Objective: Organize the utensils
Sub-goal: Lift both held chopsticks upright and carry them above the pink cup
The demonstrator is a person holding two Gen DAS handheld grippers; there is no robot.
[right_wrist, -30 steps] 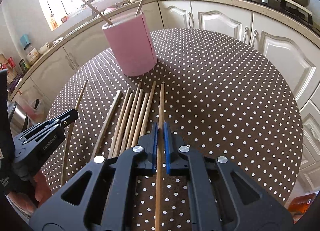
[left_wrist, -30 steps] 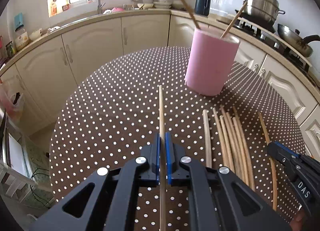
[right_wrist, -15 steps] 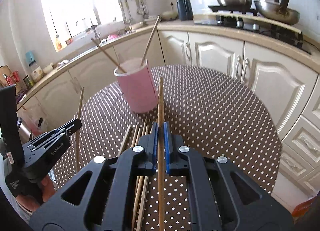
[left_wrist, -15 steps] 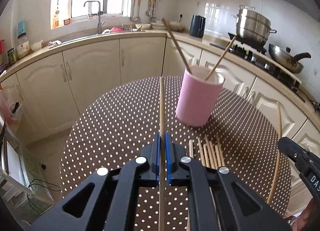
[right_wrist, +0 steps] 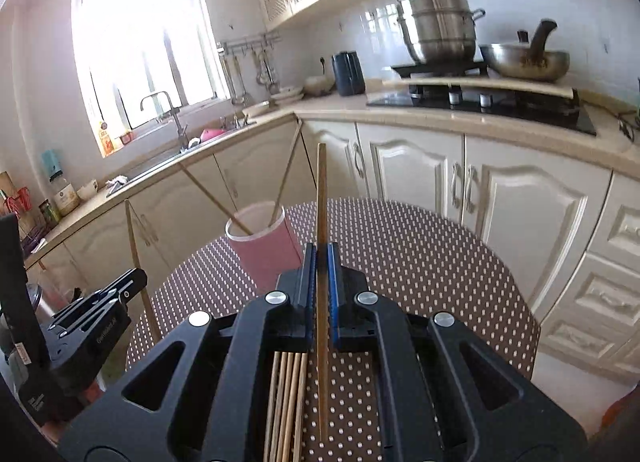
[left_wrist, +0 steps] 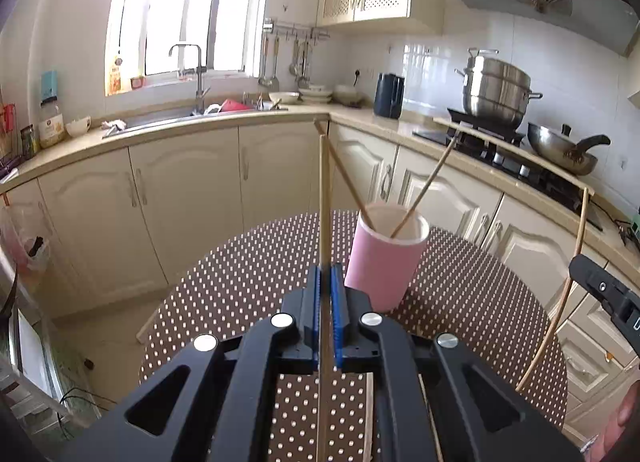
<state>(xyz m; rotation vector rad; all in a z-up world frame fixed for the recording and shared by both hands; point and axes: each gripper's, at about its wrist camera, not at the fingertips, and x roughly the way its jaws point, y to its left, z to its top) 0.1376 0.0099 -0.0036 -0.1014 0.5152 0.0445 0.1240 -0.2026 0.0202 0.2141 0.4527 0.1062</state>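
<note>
The left gripper (left_wrist: 326, 290) has its blue ribbed jaws pinching one chopstick (left_wrist: 325, 197), a slender, round, pale wooden rod that projects straight ahead of the jaws, clear of the worktop (left_wrist: 248, 274). The right gripper (right_wrist: 320, 262) pinches a second chopstick (right_wrist: 321, 197) of the same material in the same manner. Both gripper bodies are matte black plastic with round silver fasteners.

The worktop is a round table covered in a brown cloth with a regular pattern of small white dots. On it stands a pink cup (left_wrist: 382, 262), a plain upright cylinder with a white interior. The cup contains two wooden chopsticks (left_wrist: 424, 185) that lean outward in opposite directions and cross the rim.

In the right wrist view, a bundle of loose chopsticks (right_wrist: 286, 402) lies flat on the cloth, side by side, directly below the right gripper body and near the cup.

Behind the worktop runs a beige stone counter (left_wrist: 168, 129) over cream panelled cabinet doors. A stacked stainless-steel steamer pot (left_wrist: 496, 89) and a steel wok (left_wrist: 560, 147) sit on the black hob.
</note>
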